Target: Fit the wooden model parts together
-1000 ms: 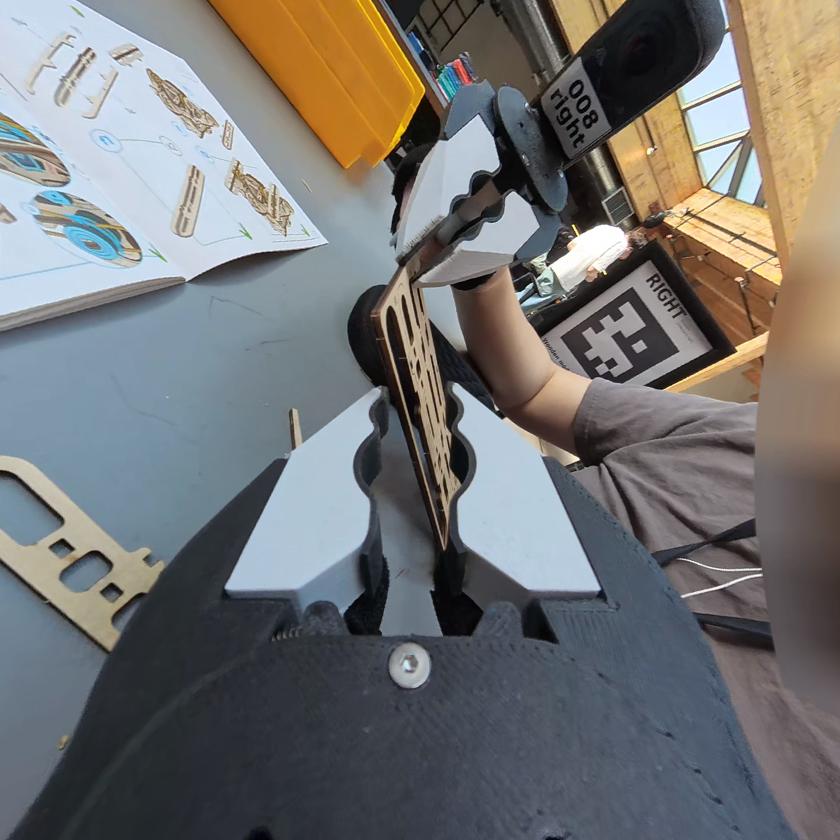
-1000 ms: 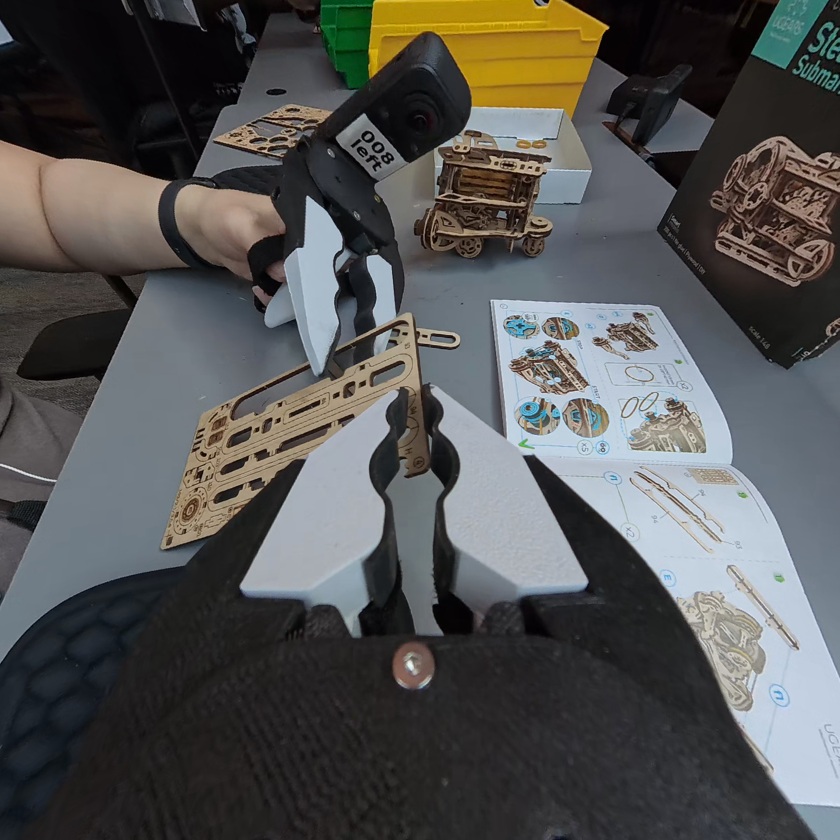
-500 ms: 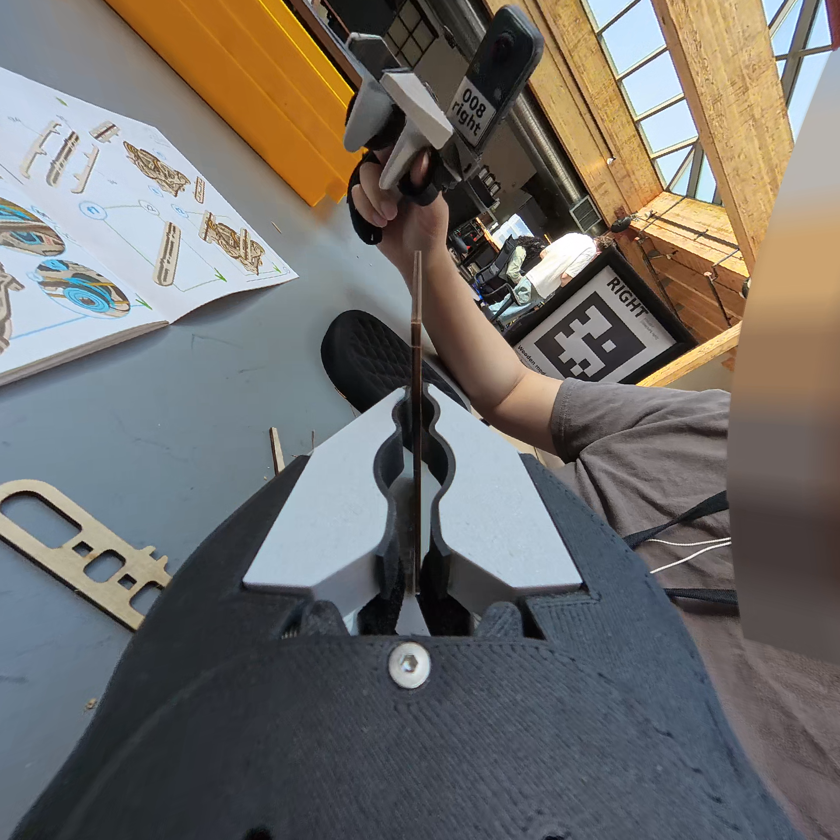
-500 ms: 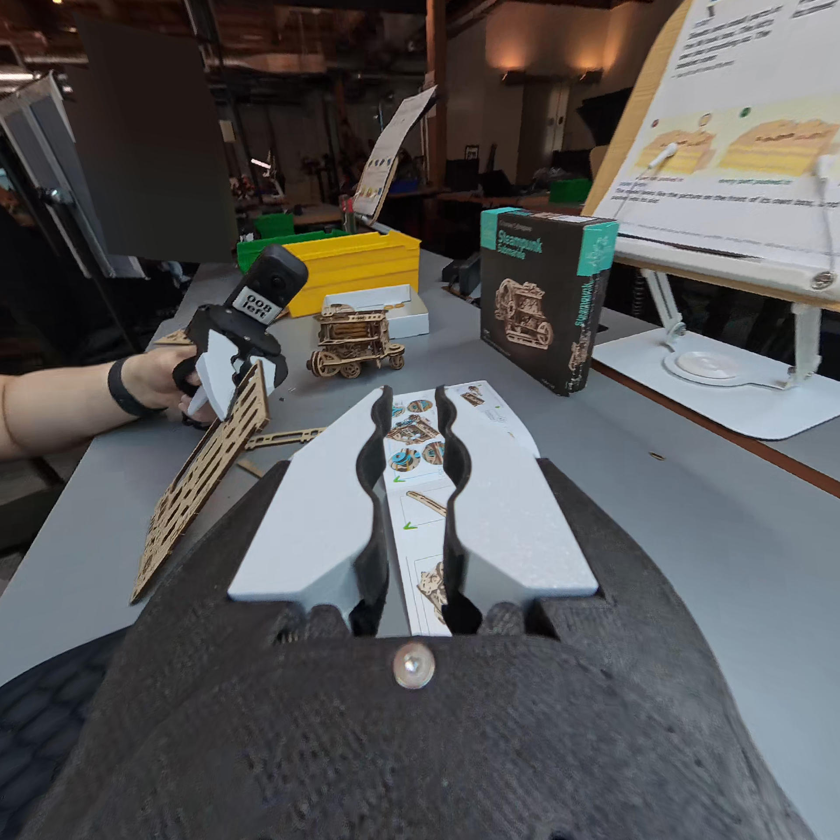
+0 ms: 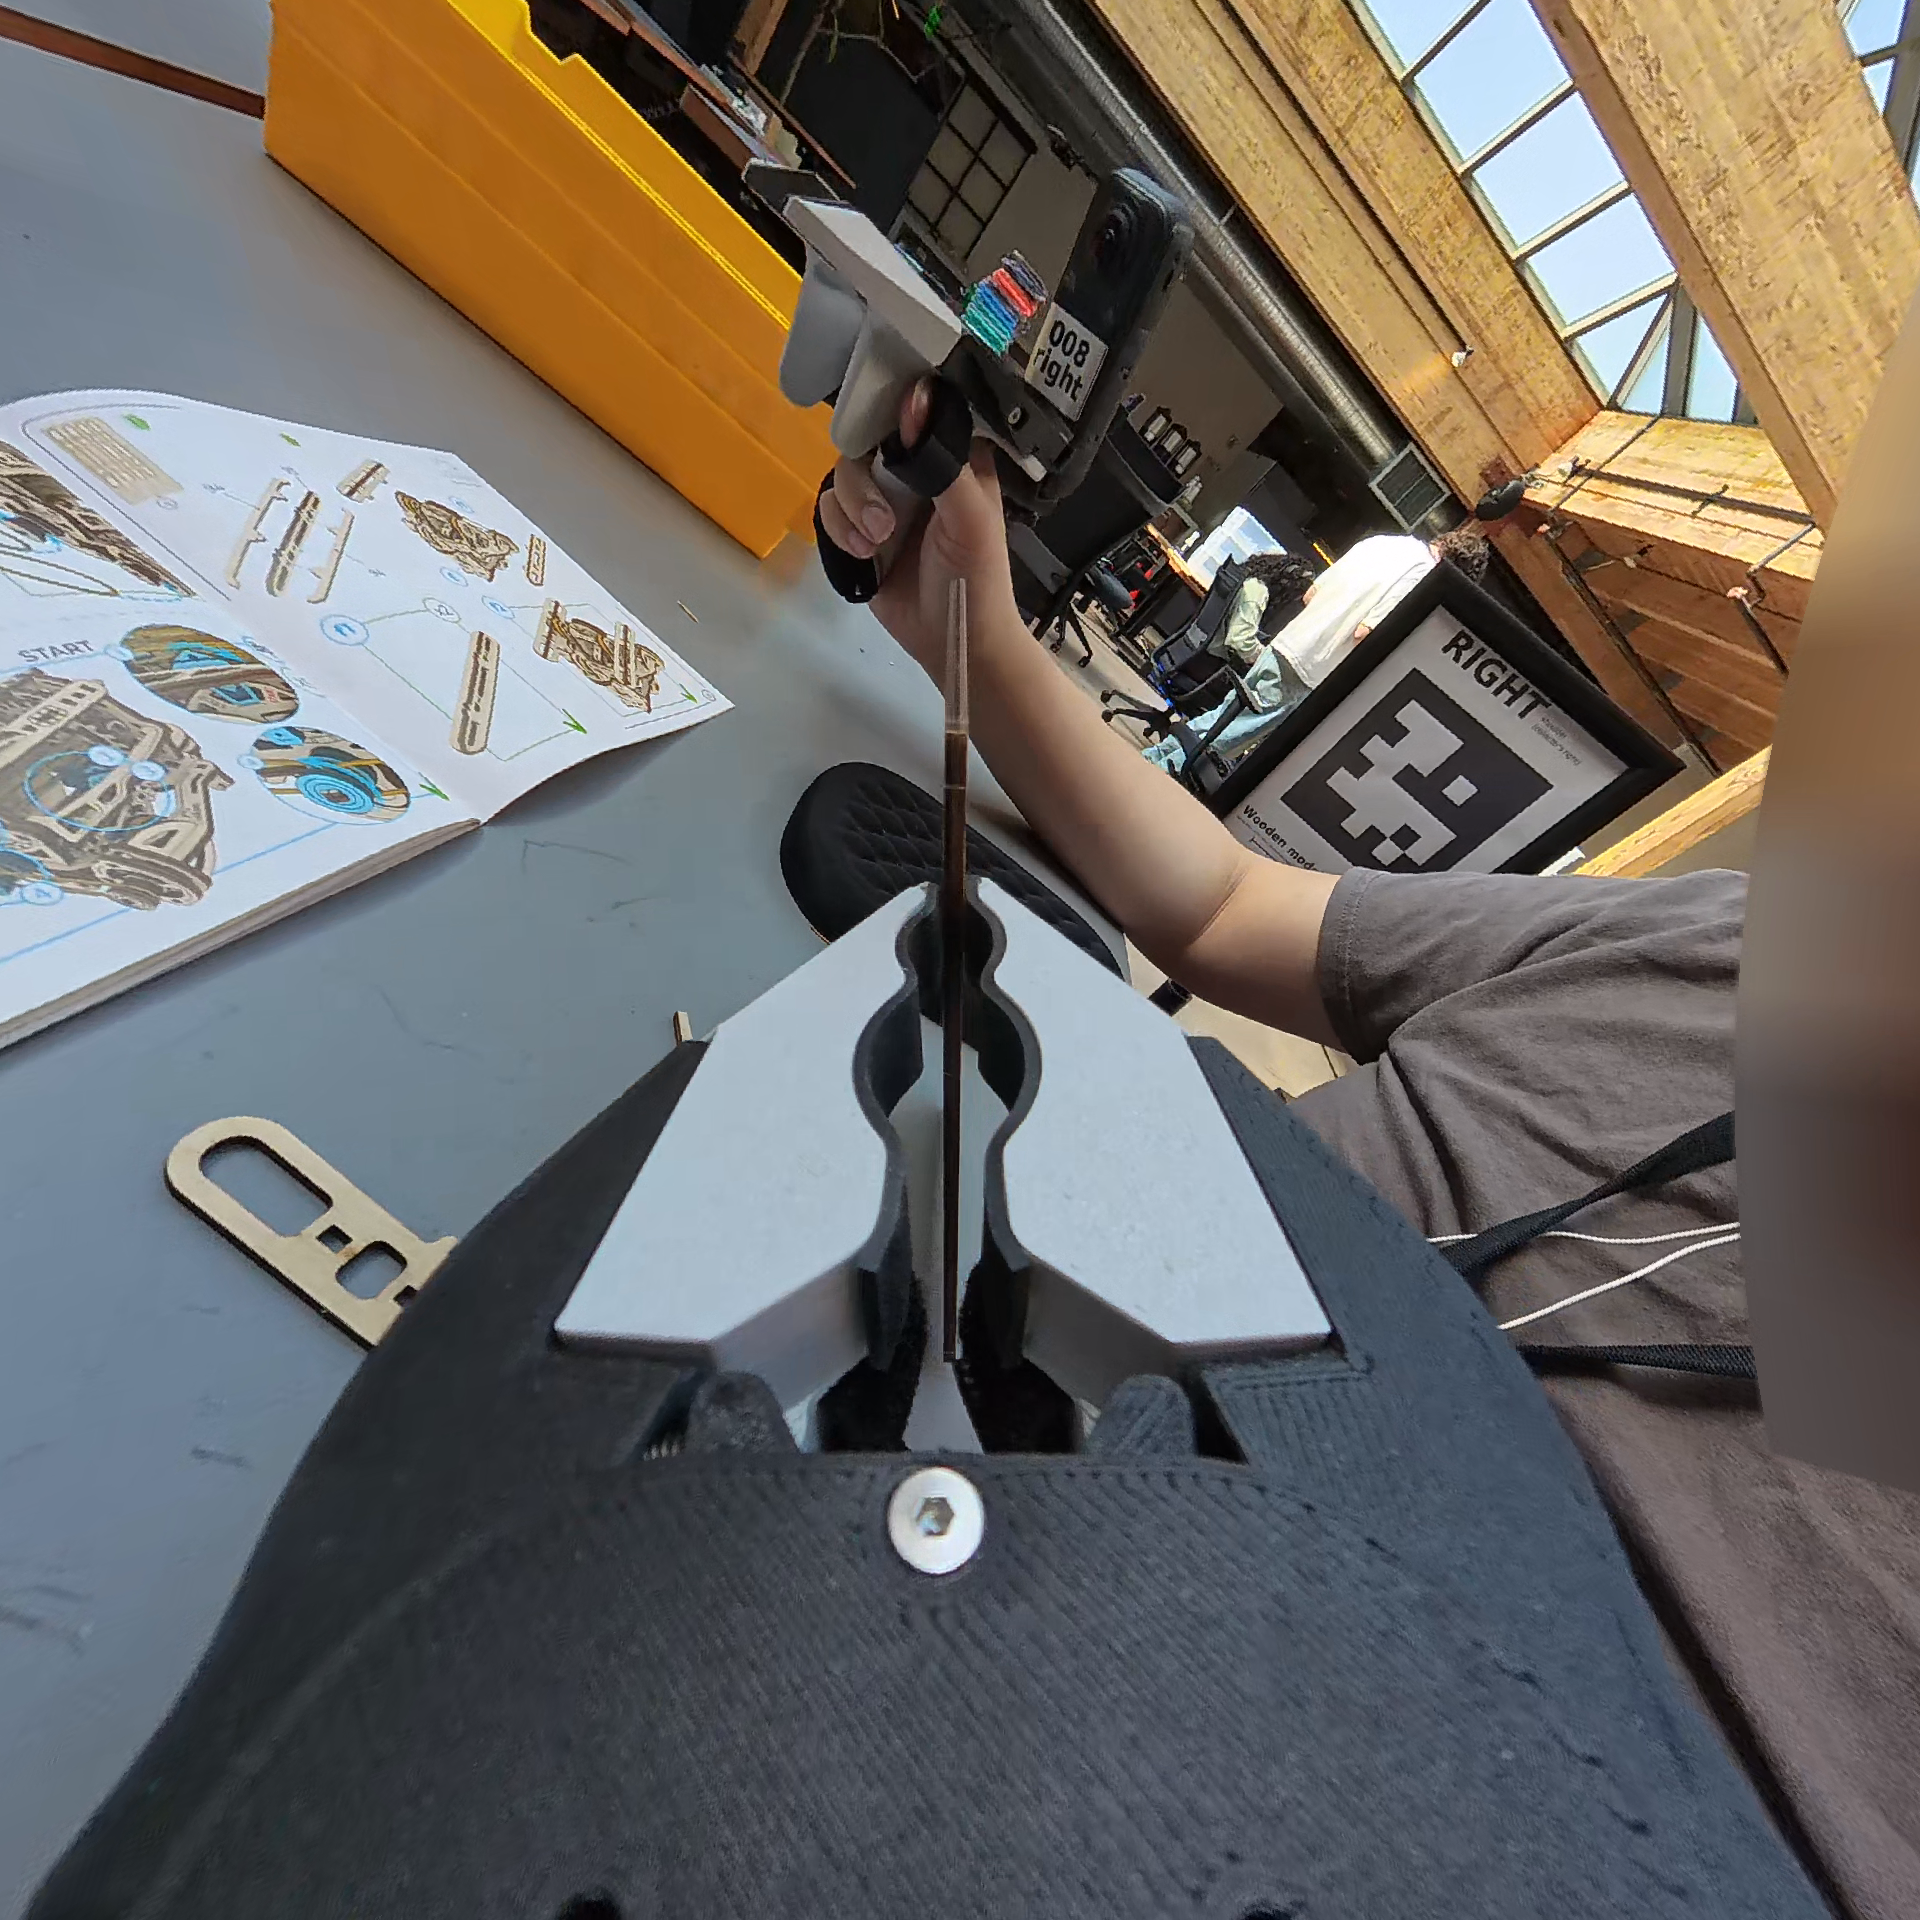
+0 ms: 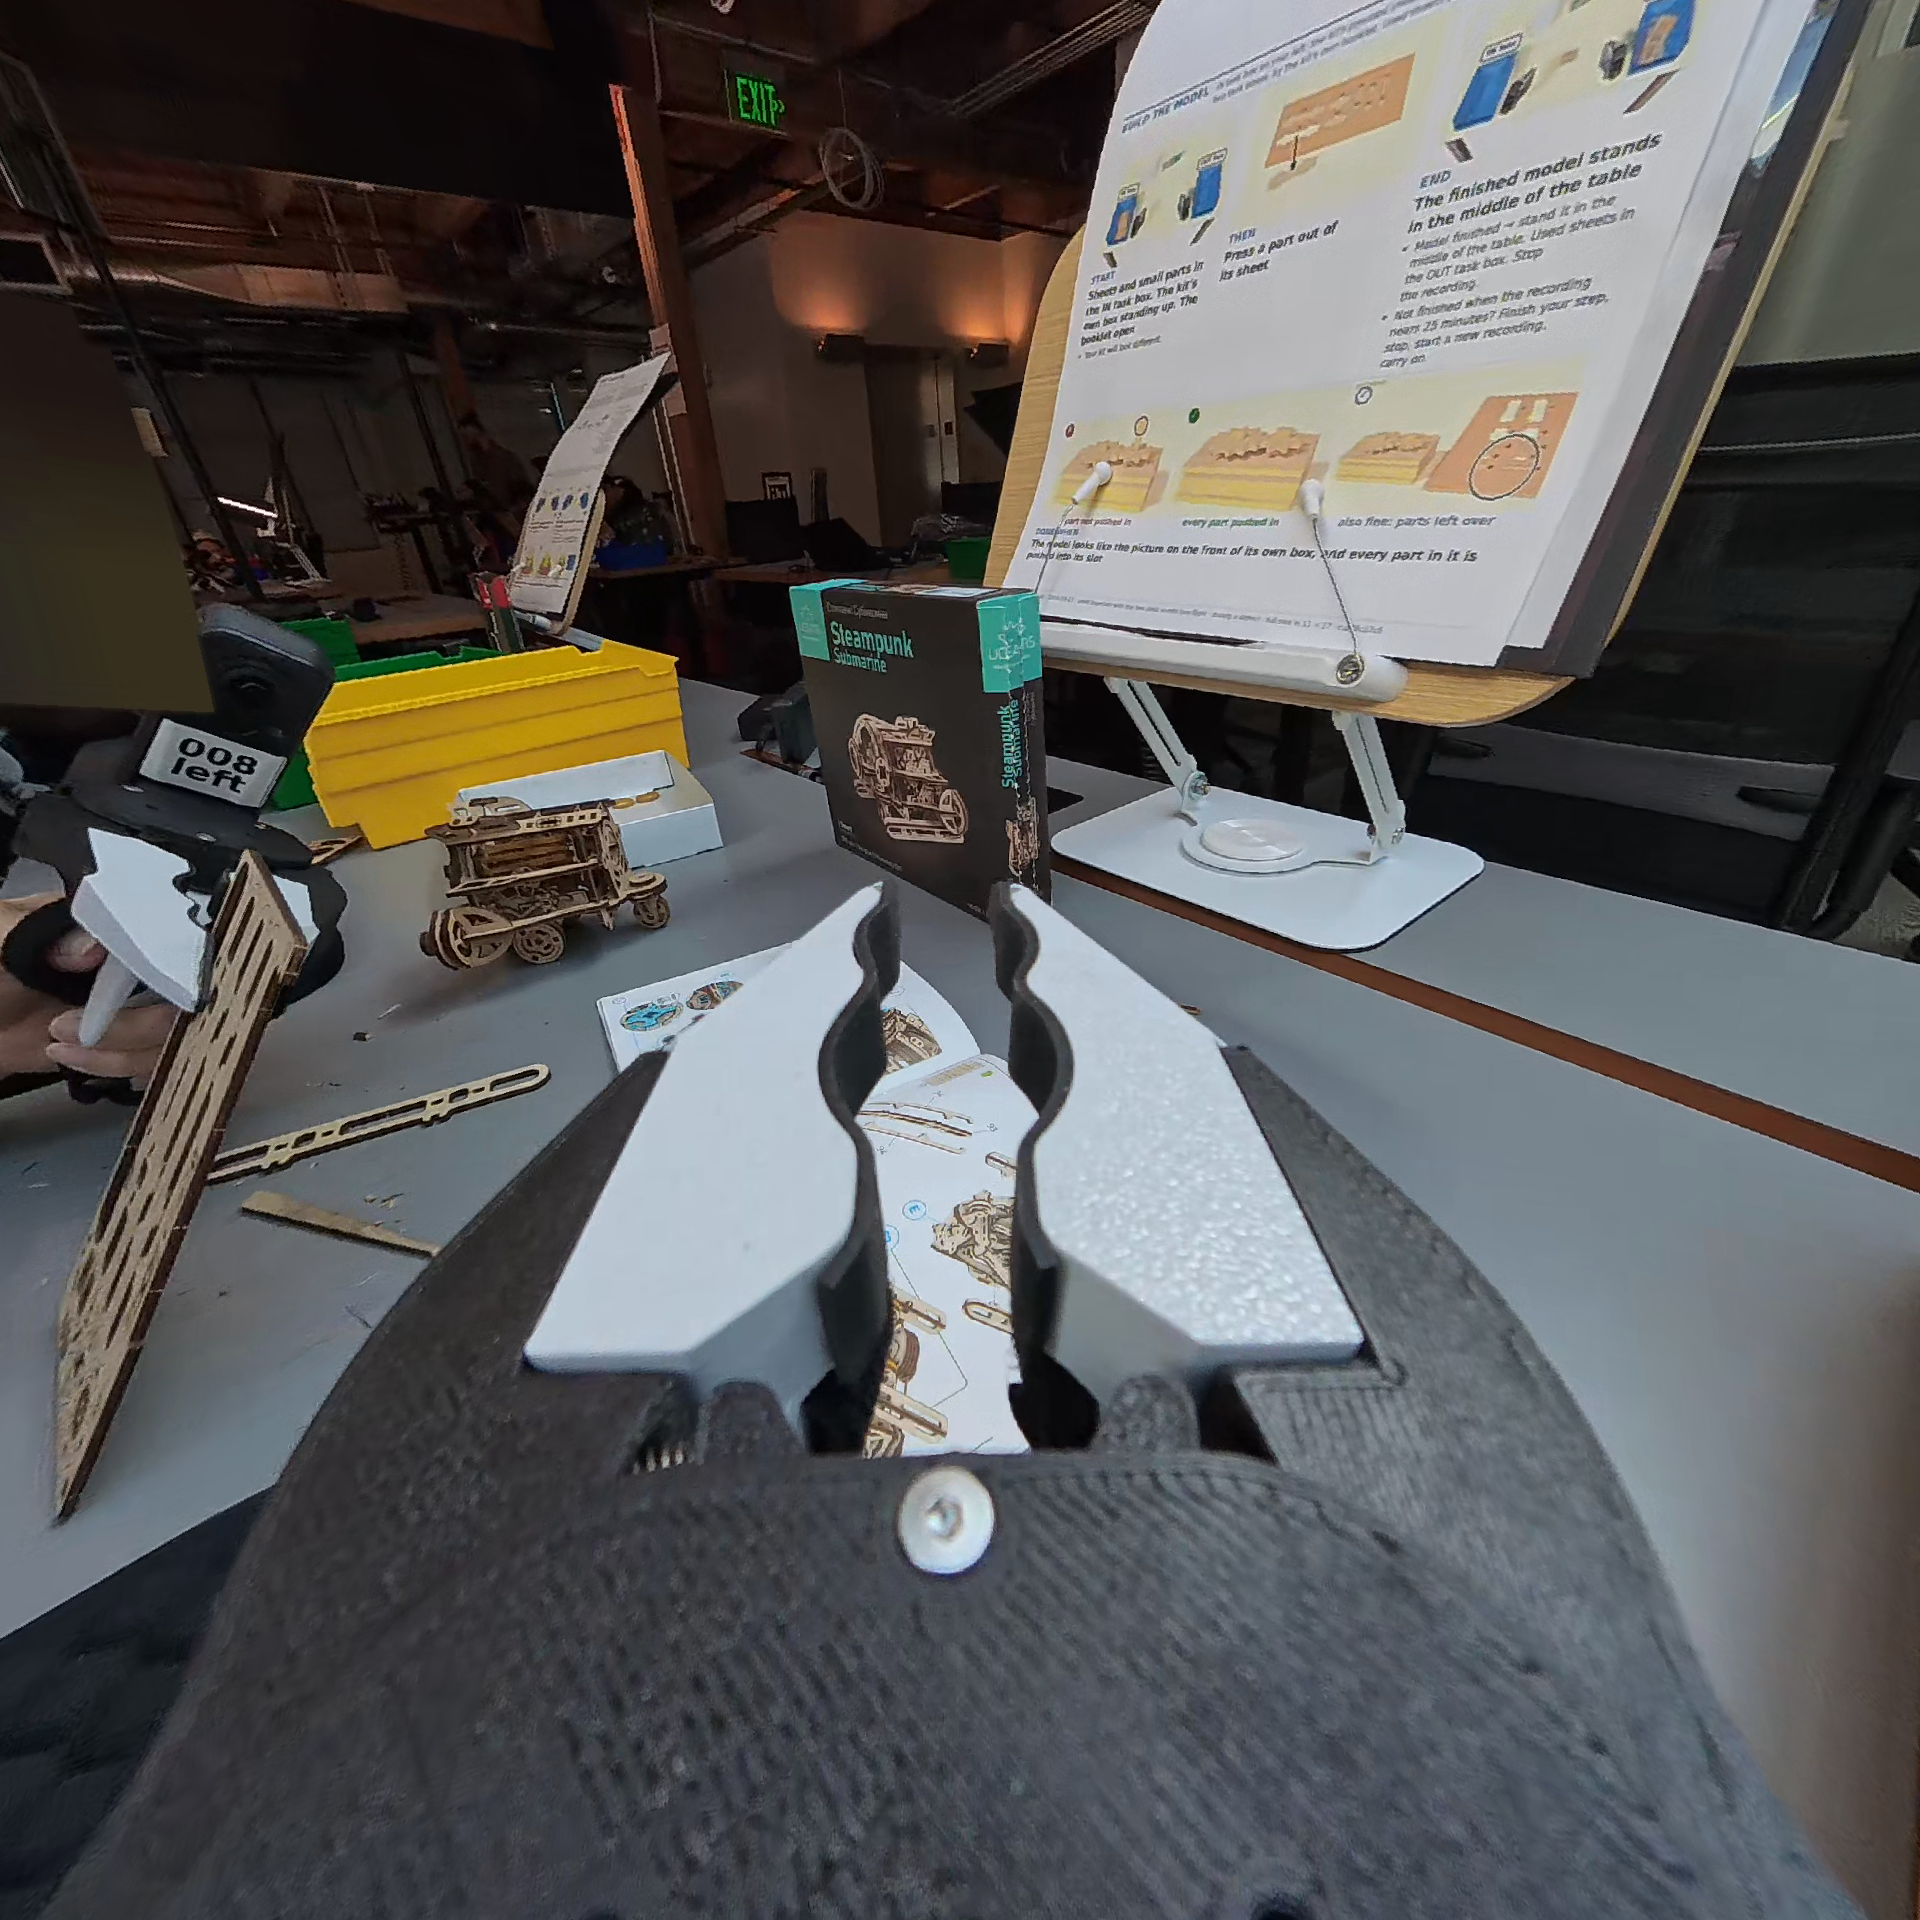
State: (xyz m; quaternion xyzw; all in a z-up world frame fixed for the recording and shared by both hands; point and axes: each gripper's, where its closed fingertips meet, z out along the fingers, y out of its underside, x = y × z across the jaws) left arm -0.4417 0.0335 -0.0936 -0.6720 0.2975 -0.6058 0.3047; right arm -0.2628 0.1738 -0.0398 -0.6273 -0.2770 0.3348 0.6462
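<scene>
Your left gripper (image 5: 954,914) clamps the wooden parts sheet (image 6: 156,1164) edge-on, while your right gripper (image 6: 943,914) hangs apart, empty.

Matt wood, rough printed plastic

Wooden sheet (image 6: 166,1164) — pale, laser-cut, dark scorched edges; left gripper (image 5: 951,935) — grainy black shell, smooth grey fingers (image 5: 769,1174); booklet (image 5: 312,665) glossy paper; table (image 5: 468,1039) matt grey, scuffed.
</scene>
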